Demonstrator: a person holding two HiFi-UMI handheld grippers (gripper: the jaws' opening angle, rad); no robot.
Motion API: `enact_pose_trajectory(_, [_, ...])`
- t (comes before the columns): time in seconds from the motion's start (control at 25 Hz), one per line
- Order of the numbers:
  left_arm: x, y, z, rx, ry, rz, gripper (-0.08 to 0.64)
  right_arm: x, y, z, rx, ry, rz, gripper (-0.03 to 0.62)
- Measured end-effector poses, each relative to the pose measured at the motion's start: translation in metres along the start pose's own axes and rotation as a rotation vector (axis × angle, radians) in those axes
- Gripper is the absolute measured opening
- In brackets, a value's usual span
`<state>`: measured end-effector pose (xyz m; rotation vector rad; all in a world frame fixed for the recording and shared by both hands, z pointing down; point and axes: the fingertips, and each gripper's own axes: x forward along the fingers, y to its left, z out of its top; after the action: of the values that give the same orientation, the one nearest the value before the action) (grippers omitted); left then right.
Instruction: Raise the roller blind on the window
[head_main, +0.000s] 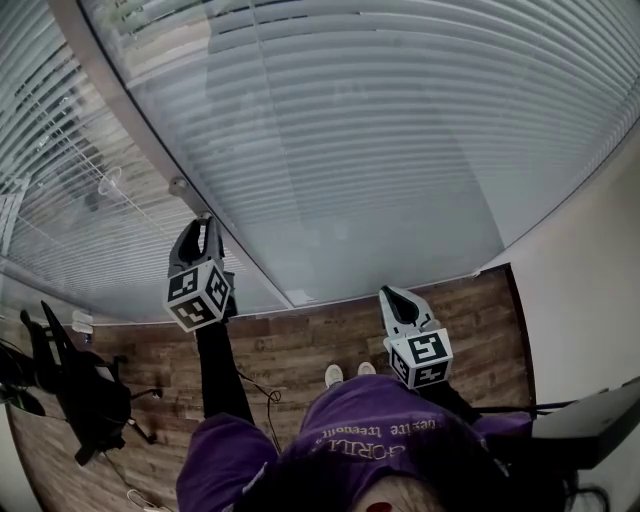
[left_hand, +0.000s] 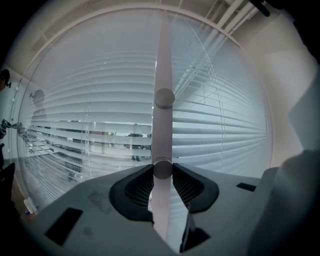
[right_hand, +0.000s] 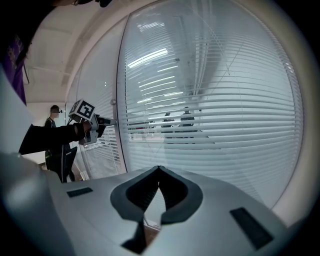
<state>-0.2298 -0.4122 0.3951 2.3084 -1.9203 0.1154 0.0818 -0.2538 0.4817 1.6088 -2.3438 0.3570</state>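
A slatted blind (head_main: 380, 120) hangs lowered behind the glass pane, its slats nearly closed. On the pale frame post (left_hand: 164, 60) between two panes sit two small round knobs. My left gripper (left_hand: 162, 174) is level at the post, its pads pressed on the lower knob (left_hand: 162, 168); the upper knob (left_hand: 164, 97) is free. In the head view the left gripper (head_main: 205, 222) reaches the post just below the upper knob (head_main: 178, 185). My right gripper (head_main: 392, 293) hangs lower at the right, away from the glass. In its own view the right gripper (right_hand: 159, 169) has its tips together, holding nothing.
A second blind (head_main: 60, 200) with a thin cord and clear tassel (head_main: 110, 184) fills the pane left of the post. A black office chair (head_main: 80, 390) stands on the wood floor (head_main: 300, 345) at the left. A dark desk edge (head_main: 590, 420) and a white wall (head_main: 590, 270) are at the right.
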Motion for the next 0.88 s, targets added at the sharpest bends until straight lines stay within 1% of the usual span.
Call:
enact_pose_trajectory(0.32, [0.0005,-0.0011,-0.0015,0.103,0.026,0.020,0.123,0.0010,0.0003,-0.0004,0.005,-0.004,0.004,-0.002])
enact_pose_trajectory(0.56, [-0.0023,-0.0054,-0.0013,0.159,0.025,0.030,0.123,-0.0033,0.0024,0.0031,0.006,-0.005,0.013,-0.002])
enact_pose_trajectory(0.68, [-0.0011,-0.0038,-0.0017,0.165,0.024,0.029,0.123,-0.0014,0.0012,0.0005,-0.005,0.007,0.001,-0.002])
enact_pose_trajectory(0.88, [-0.0010,-0.0022,-0.0029,0.174,0.028,0.025,0.123,0.0014,0.0037,0.0000,0.007,0.002,0.003,-0.002])
